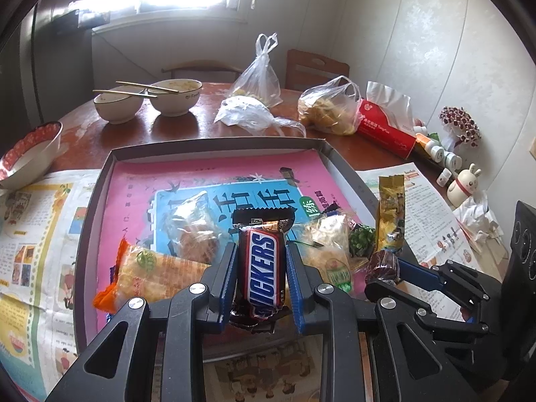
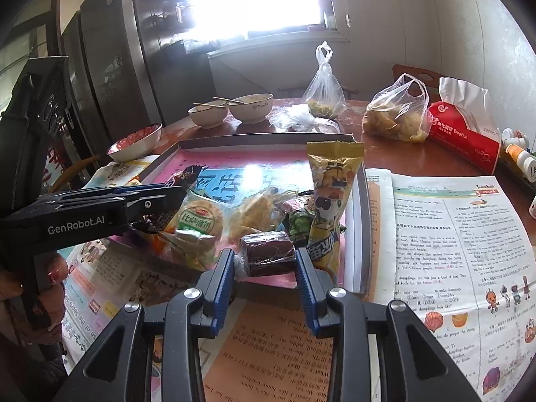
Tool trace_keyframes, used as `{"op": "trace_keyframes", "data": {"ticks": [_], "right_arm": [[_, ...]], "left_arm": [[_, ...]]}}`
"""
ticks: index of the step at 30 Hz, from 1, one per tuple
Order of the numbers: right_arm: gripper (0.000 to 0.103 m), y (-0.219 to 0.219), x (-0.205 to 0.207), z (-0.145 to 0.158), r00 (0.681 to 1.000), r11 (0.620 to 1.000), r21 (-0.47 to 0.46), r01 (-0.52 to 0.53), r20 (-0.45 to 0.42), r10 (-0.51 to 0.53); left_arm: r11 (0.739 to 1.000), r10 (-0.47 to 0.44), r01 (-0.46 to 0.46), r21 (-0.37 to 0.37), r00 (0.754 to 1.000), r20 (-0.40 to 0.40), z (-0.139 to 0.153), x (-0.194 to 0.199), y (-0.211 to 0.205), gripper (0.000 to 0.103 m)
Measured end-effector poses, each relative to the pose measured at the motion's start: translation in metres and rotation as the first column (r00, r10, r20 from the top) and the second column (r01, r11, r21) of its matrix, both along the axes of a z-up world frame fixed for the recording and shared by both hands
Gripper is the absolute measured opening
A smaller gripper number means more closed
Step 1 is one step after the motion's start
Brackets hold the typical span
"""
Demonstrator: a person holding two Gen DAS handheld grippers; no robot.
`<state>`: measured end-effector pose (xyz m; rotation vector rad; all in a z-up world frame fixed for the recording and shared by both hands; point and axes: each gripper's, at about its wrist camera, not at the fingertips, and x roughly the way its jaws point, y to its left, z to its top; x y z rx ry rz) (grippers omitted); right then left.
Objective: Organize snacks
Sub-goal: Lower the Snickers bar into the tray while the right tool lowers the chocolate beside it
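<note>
Left hand-held gripper [image 1: 260, 261] clamps a brown Snickers bar [image 1: 259, 268] — right hand-held gripper [image 2: 264, 261] holds a dark-red wrapped roll [image 2: 268, 256].

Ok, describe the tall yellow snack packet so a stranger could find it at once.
Find the shallow grey tray with the pink lining on the table. The yellow packet stands against its right wall. It alone stands upright among the snacks, with a cartoon panda printed on it.

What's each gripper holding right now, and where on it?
Left gripper: Snickers bar, pinched across its long sides. Right gripper: dark wrapped snack, clamped at its two ends.
</note>
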<state>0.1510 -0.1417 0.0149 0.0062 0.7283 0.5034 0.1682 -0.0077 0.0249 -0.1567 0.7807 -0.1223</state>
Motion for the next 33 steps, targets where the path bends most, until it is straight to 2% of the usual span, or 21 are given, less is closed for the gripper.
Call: {"op": "trace_keyframes", "data": {"ticks": [16, 33], "right_arm": [[0.037, 0.001, 0.015, -0.004, 1.000, 1.000, 0.011, 0.008, -0.010, -0.008], [0.037, -0.002, 0.012, -0.006, 1.000, 1.000, -0.001, 0.017, -0.014, -0.017]], "left_arm": [[0.999, 0.008, -0.007, 0.034, 1.000, -0.003, -0.004, 0.015, -0.006, 0.029], [0.999, 0.006, -0.006, 0.034, 1.000, -0.011, -0.010, 0.020, -0.006, 0.029]]}}
